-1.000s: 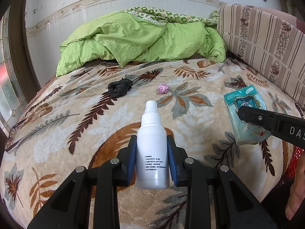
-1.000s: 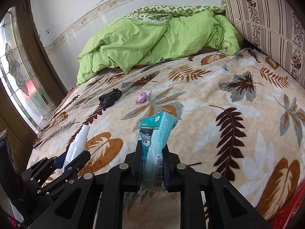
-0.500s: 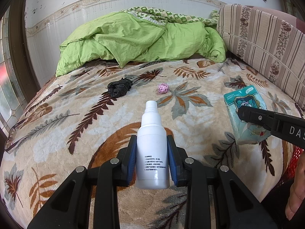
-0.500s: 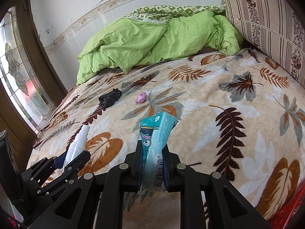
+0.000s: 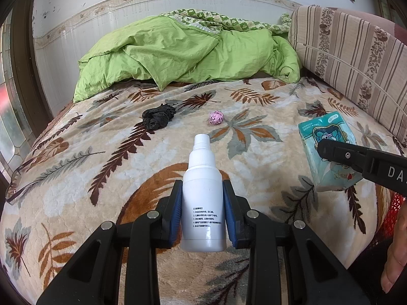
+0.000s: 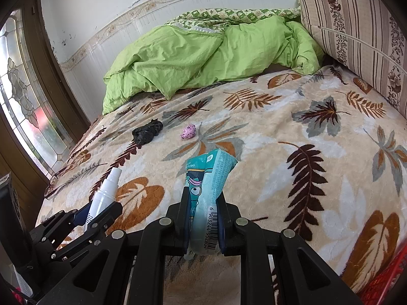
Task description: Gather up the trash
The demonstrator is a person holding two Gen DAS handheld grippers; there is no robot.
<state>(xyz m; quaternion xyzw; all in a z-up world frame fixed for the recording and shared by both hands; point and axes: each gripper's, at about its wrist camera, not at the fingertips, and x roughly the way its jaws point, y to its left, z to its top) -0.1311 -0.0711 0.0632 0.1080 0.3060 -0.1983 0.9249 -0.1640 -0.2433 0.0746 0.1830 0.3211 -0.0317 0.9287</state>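
My left gripper (image 5: 202, 200) is shut on a white plastic bottle (image 5: 202, 198), held upright above the near part of the bed. My right gripper (image 6: 204, 206) is shut on a teal tissue packet (image 6: 207, 178) with a cartoon print and a barcode. Each view shows the other hand's load: the tissue packet (image 5: 328, 150) at the right, the white bottle (image 6: 104, 198) at the lower left. Farther up the bed lie a crumpled black bag (image 5: 158, 118) and a small pink paper ball (image 5: 215, 117), both apart from the grippers.
The bed carries a beige blanket with a leaf pattern (image 5: 101, 172). A rumpled green quilt (image 5: 183, 53) lies at its far end and a striped cushion (image 5: 356, 50) along the right. A stained-glass window (image 6: 28, 106) stands at the left. Something red and meshed (image 6: 386, 282) shows at the lower right.
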